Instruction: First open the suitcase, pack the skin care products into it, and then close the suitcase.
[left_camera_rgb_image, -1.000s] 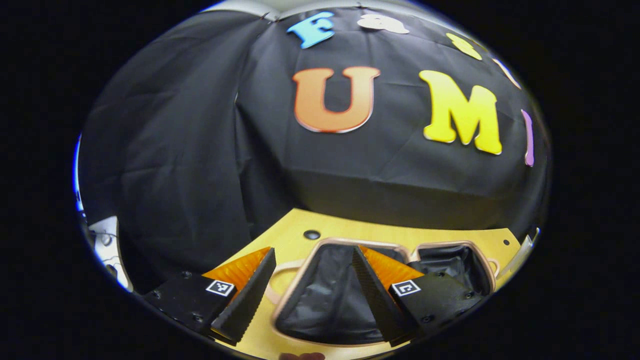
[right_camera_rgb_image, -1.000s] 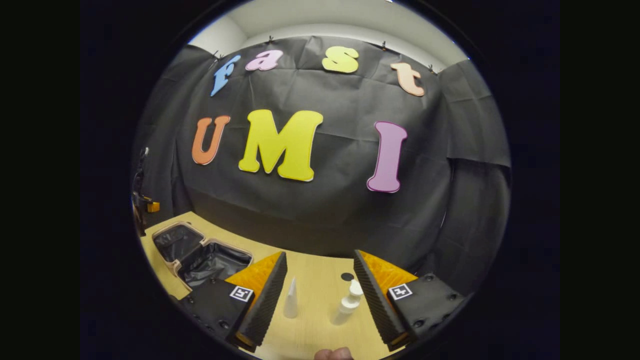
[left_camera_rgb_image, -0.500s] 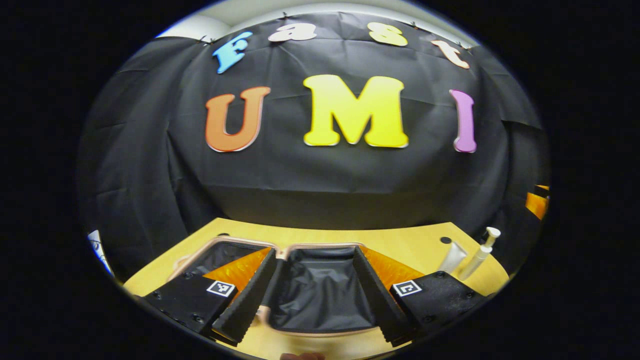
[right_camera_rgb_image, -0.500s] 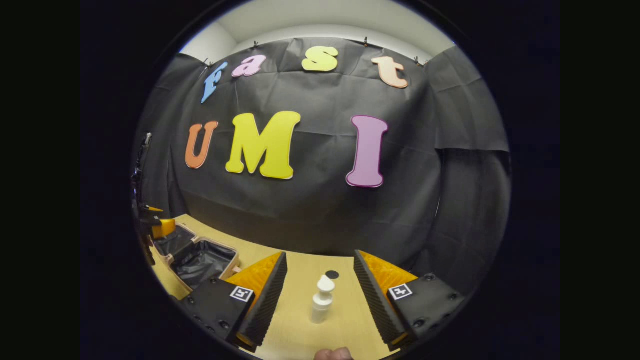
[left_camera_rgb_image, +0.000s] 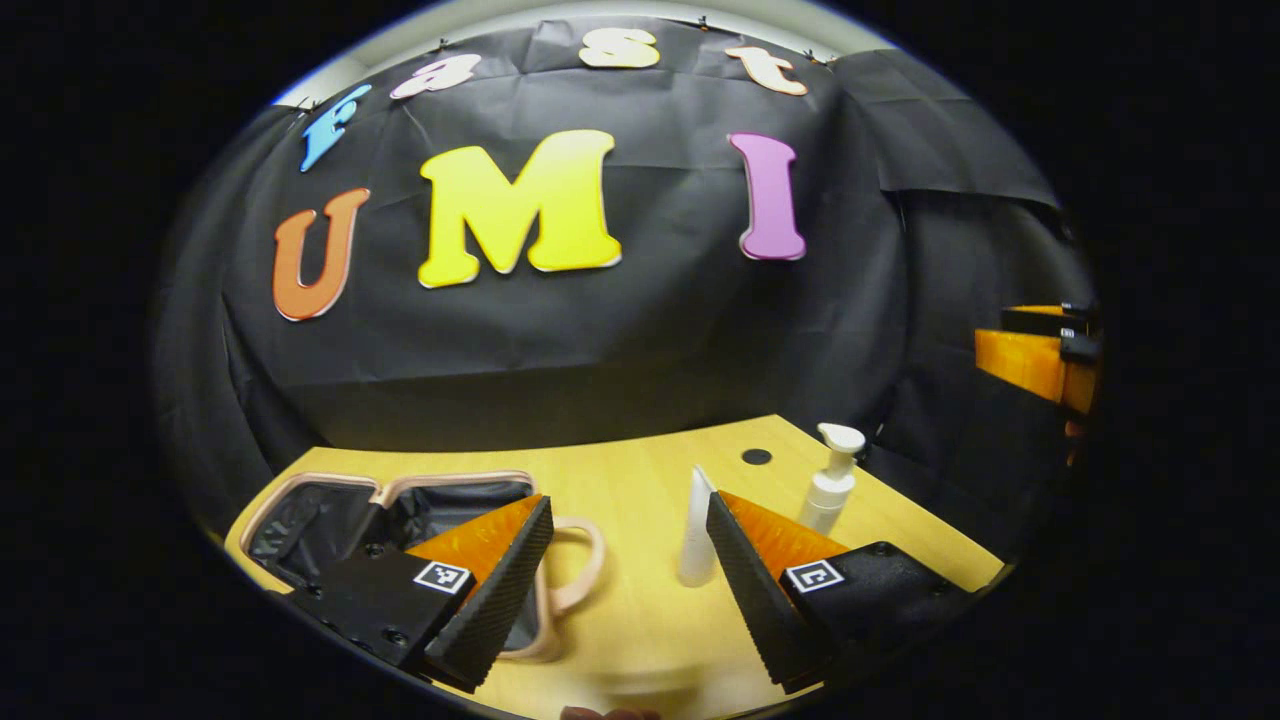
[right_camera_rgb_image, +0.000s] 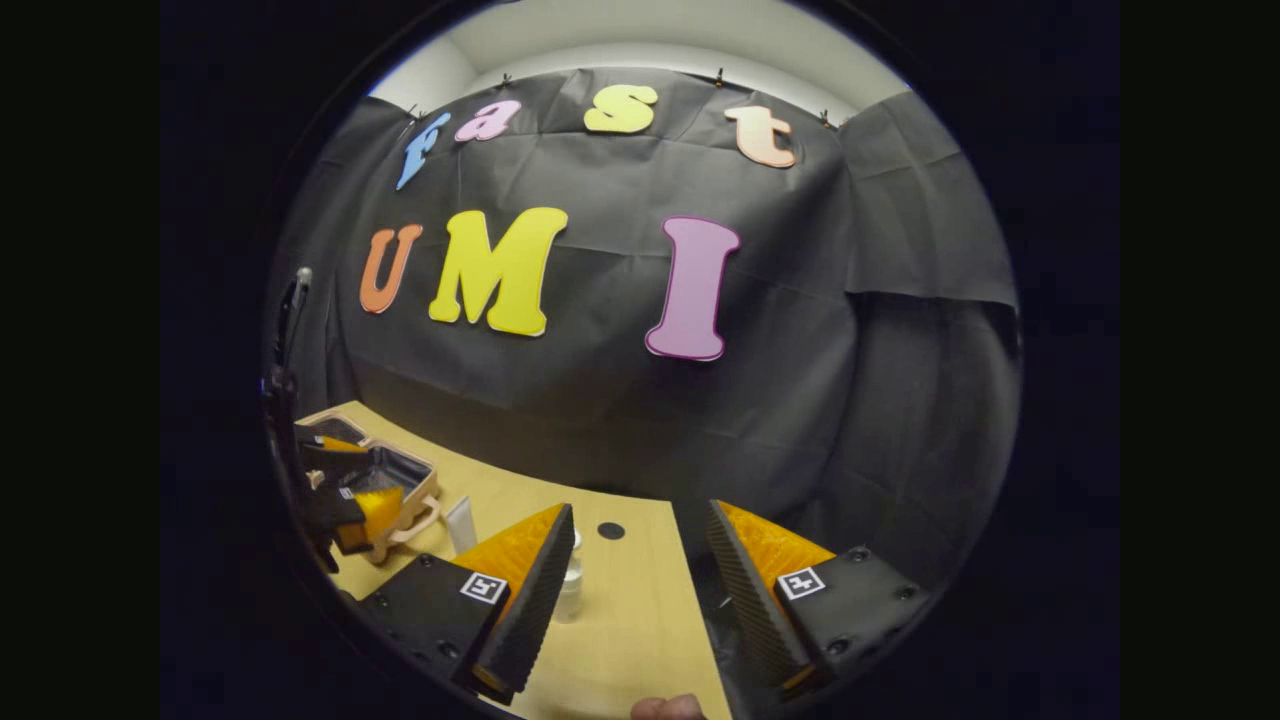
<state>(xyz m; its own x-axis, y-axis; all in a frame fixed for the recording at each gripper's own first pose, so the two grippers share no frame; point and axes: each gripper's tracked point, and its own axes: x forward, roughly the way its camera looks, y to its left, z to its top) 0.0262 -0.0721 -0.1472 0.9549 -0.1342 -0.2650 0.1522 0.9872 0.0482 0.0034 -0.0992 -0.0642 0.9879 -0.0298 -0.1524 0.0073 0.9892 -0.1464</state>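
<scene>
1. Swinging right off the open pink suitcase (left_camera_rgb_image: 400, 500) at the left, the left gripper (left_camera_rgb_image: 630, 590), fingers released, has been aimed beside the upright white tube (left_camera_rgb_image: 695, 530).
2. The right gripper (right_camera_rgb_image: 635, 590), also released and empty, has been turned away from the white pump bottle (left_camera_rgb_image: 830, 480) on the wooden surface (left_camera_rgb_image: 640, 640); packing is judged next.

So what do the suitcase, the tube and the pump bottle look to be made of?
Suitcase: a pale pink rim and handle with a smooth, moulded look, likely plastic; black lining that creases and shines like thin fabric. Tube: matte white, probably soft plastic. Pump bottle: white, smooth, slightly glossy, likely hard plastic.
</scene>
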